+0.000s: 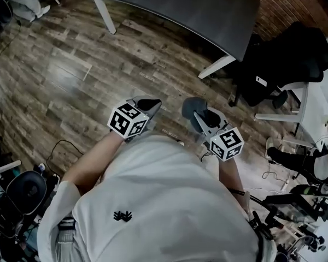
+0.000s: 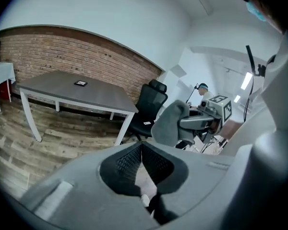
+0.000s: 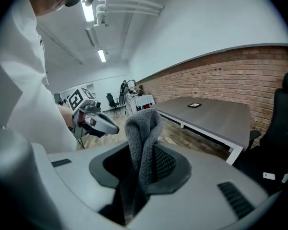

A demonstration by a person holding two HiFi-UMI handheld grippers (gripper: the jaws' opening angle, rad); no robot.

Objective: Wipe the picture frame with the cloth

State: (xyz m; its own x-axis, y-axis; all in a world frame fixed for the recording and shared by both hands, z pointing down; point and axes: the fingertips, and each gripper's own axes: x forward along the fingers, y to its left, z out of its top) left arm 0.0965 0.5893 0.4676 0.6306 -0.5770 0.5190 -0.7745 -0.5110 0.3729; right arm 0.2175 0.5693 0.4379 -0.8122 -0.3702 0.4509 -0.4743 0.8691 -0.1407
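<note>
The right gripper (image 3: 144, 162) was clamped on a grey cloth (image 3: 141, 128), its jaws pinching the fabric low down. The left gripper (image 2: 142, 146) had its jaws pressed together on nothing. Both were held close to the person's chest at the middle of the head view, over a wood-plank floor (image 1: 71, 64).

The cloth was thick and fuzzy, folded into a narrow bundle with a rounded top. Its long axis ran straight out along the jaws, standing upright at the centre of the right gripper view; in the head view it pointed toward the upper left.

The frame (image 2: 80, 83), a small dark flat square (too small to show any long side), lay on a grey table (image 1: 180, 7) at the top of the head view, well apart from both grippers. A black chair (image 1: 284, 59) stood at the upper right.
</note>
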